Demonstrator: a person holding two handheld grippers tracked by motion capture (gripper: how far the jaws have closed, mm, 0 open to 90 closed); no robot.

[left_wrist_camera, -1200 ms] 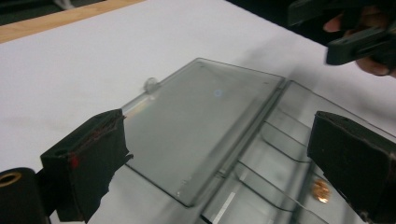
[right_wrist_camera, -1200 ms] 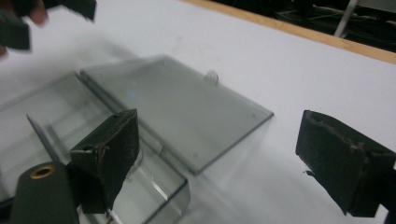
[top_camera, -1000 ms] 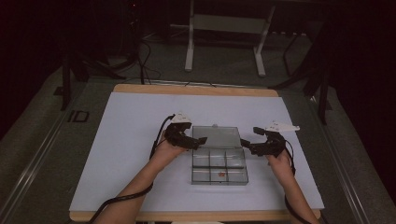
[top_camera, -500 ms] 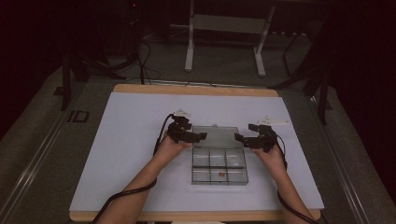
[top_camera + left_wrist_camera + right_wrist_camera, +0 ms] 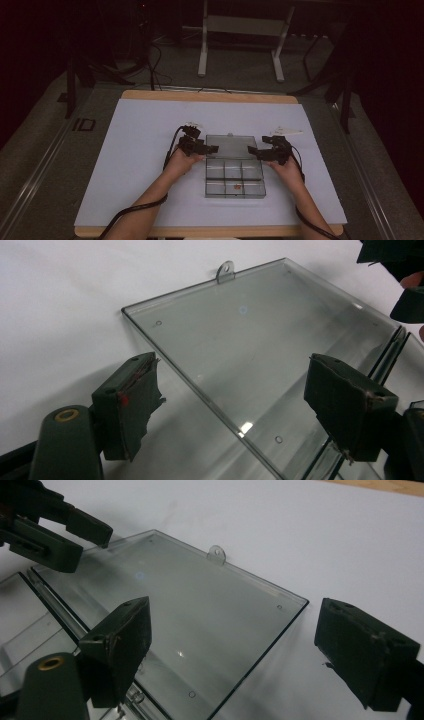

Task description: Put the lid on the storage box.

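A clear plastic compartment box (image 5: 215, 176) lies on the white mat, its lid (image 5: 231, 146) folded open flat behind it. One small reddish piece (image 5: 238, 186) sits in a front compartment. My left gripper (image 5: 212, 148) straddles the lid's left edge. In the left gripper view its jaws (image 5: 235, 390) have just been closing around the lid (image 5: 260, 340), and the pads stand clear of it. My right gripper (image 5: 252, 150) is open over the lid's right edge (image 5: 200, 605), with one pad above the lid and one beyond it (image 5: 235, 630). A latch tab (image 5: 225, 271) sticks out from the lid's far edge.
The white mat (image 5: 125, 165) covers a wooden table whose front edge (image 5: 200, 231) shows below. Black cables trail from both grippers toward the person. Beyond the table lie a dark floor and a metal frame's legs (image 5: 202, 55).
Both hands have come down and inward onto the lid's side edges, the right one shifting left the most. The left jaws stand narrower than before.
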